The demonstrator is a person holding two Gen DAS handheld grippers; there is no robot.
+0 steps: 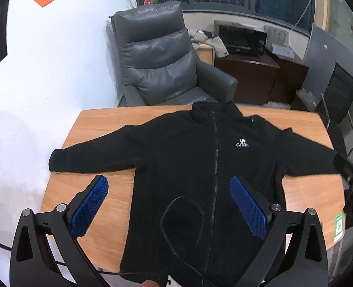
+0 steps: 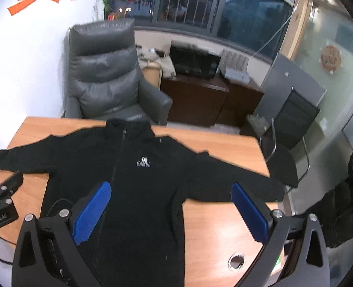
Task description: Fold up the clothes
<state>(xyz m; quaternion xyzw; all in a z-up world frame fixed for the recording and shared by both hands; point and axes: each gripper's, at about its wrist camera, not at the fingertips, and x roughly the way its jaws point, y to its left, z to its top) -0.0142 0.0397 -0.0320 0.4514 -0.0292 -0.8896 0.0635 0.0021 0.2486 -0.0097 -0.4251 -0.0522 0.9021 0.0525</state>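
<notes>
blue ribbed pads (image 1: 90, 205) of the left tool (image 1: 169, 205) sit closest to the lens, spread wide apart and holding nothing, hanging above the lower front of the black fleece jacket (image 1: 200, 162). the right tool (image 2: 170, 212) is likewise spread wide with nothing between its pads, over the jacket's hem side and the bare wood beside it.

risks, as i judge them: a thin black cable (image 1: 181, 215) loops over the jacket's lower front and trails off the near edge. if either tool pinches fleece there, the cable could get caught in the grip or folded into the garment. the sleeve on the right tool's side (image 2: 260, 179) runs past the bench (image 1: 100, 124) edge and droops over it, near a chair (image 2: 284, 143) alongside; dragging the body could pull that cuff off further or snag it. thick pile may also slip from a shallow pinch, or a pinch may take only the top layer, so the front lifts away from the back.

the jacket lies flat and face up on the wooden bench, collar (image 1: 212, 108) at the far edge, hem toward the cameras. it is zipped up the centre, with a small white logo (image 1: 242, 142) on the chest. both sleeves are spread outward; the other cuff (image 1: 57, 160) rests at the bench's opposite edge. no fold has been made yet.
</notes>
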